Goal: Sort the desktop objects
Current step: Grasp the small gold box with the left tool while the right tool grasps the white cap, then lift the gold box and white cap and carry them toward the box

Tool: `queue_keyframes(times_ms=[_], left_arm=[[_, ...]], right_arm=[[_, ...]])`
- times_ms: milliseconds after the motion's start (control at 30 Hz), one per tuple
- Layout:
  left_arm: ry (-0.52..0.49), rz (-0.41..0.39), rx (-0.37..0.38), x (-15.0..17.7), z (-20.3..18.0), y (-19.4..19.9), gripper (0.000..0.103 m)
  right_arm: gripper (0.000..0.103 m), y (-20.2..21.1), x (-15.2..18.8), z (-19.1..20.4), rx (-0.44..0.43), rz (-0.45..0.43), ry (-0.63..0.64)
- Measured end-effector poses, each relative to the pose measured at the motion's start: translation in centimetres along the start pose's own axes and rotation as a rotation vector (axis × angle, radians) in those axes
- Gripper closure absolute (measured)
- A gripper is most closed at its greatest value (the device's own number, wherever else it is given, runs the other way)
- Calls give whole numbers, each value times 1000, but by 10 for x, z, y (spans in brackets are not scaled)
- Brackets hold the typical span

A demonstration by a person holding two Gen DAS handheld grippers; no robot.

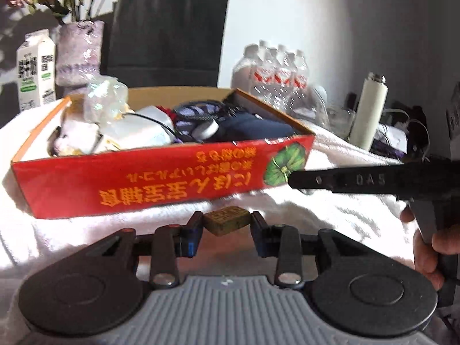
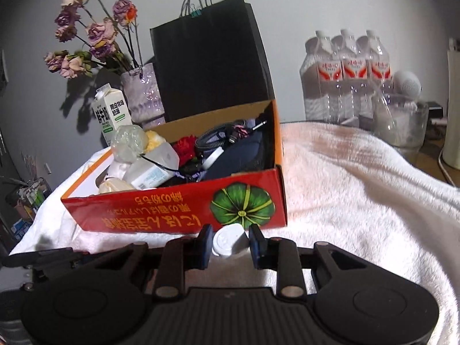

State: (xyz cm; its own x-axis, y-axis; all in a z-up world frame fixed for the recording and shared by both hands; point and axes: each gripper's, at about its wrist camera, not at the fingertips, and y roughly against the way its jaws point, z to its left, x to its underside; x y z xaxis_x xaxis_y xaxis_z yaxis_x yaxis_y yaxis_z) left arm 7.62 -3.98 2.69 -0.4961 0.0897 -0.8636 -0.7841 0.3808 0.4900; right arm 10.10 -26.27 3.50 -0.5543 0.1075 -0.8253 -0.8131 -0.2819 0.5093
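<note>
A red cardboard box [image 1: 149,184] with a green pumpkin print sits on the white towel, filled with several small items; it also shows in the right wrist view [image 2: 178,210]. My left gripper [image 1: 227,220] is shut on a small olive-brown block [image 1: 227,220], held just in front of the box's near wall. My right gripper [image 2: 231,240] is shut on a small white bottle [image 2: 231,241], held by the box's near right corner. The right gripper's arm [image 1: 373,179] crosses the left wrist view at the right.
A white fluffy towel [image 2: 359,189] covers the surface. Behind the box stand a black paper bag [image 2: 210,66], a vase of dried flowers [image 2: 141,95], a milk carton [image 2: 110,115], packed water bottles [image 2: 348,77], a glass container [image 2: 402,123] and a white flask [image 1: 369,112].
</note>
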Motion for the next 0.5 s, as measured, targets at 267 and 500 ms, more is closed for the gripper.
queue_keyframes(times_ms=[267,500], left_arm=[[70,-187,-76,-8,13,41,67],[85,-203,-146,-8,5,102,67]], right_arm=[[77,12,-2,12,-26,-36,46],[77,23,-2,23,-42,-83,98]])
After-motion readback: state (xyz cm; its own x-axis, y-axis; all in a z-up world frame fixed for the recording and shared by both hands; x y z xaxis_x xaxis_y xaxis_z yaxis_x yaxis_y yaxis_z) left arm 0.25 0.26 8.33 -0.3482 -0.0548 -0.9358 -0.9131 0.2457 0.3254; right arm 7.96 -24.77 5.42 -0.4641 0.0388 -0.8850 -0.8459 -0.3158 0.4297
